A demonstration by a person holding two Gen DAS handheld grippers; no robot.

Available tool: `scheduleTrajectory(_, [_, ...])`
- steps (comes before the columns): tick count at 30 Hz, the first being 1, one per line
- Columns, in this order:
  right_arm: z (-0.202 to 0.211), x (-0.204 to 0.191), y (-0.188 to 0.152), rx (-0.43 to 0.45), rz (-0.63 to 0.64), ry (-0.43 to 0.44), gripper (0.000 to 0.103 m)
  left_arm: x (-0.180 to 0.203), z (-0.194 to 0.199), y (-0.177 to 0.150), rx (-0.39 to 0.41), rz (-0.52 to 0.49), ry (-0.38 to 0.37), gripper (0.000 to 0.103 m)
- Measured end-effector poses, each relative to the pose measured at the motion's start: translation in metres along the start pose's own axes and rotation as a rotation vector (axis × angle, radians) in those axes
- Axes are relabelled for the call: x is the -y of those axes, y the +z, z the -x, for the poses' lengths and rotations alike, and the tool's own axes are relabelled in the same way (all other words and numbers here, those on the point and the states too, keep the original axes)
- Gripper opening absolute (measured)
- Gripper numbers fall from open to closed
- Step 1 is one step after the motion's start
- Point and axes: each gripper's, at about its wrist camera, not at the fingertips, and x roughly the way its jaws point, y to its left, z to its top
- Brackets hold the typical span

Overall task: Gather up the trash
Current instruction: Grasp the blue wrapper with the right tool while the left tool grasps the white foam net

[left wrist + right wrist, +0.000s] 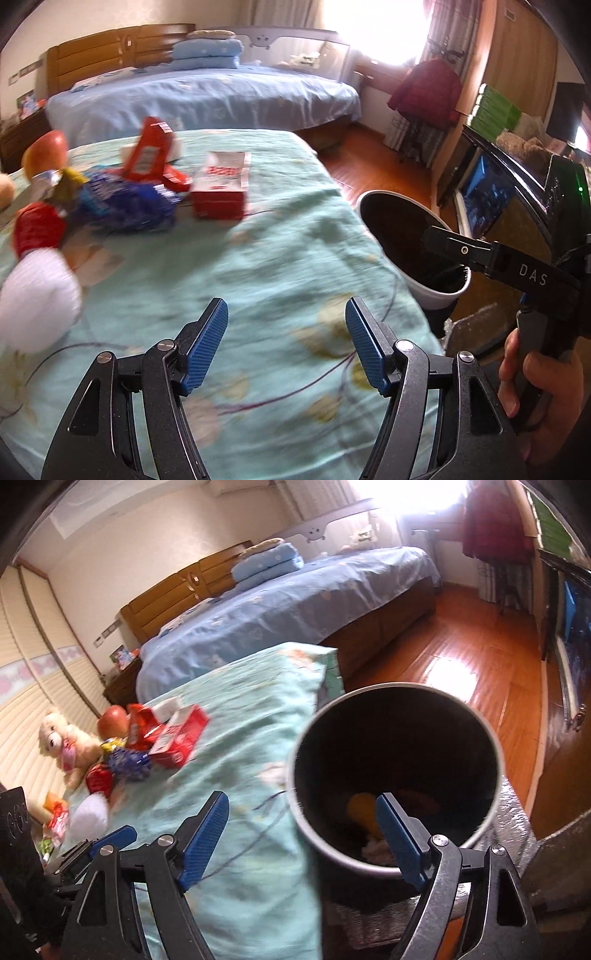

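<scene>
**Left wrist view: both claws spread and empty by the bin**

Left wrist view shows the left gripper (286, 341) with its blue pads well apart and nothing between them, hanging over the teal cover (258, 240) without touching it. The right gripper (304, 836) also stands wide, holding nothing; its right pad overlaps the near rim of the bin (495, 738) in the picture, its left pad sits over the cover. Whether that pad touches the rim cannot be told. A hand (535, 398) grips the right tool at the right edge.

The bin is a dark round pail with a pale rim, standing just right of the covered surface. Inside lie a yellow piece (364, 806) and some white crumpled scrap (376, 849); the rest is too dark to read.

The trash lies in a heap at the far left of the cover: a red box (221, 188), a red carton (147, 151), a blue wrapper (125, 203), a small red packet (38, 227) and a white wad (37, 314). An apple (46, 149) rests at the heap's far side, and a plush bear (62, 744) sits to the left. All is blurred. A blue bed (207, 96) stands beyond.
</scene>
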Motion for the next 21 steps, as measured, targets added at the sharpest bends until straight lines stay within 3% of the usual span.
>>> scheduleTrajectory(21, [-0.04,-0.109,-0.026,-0.075,0.135,0.12,0.084,-0.118,0.058,-0.041,0.055,0.2,0.177,0.068])
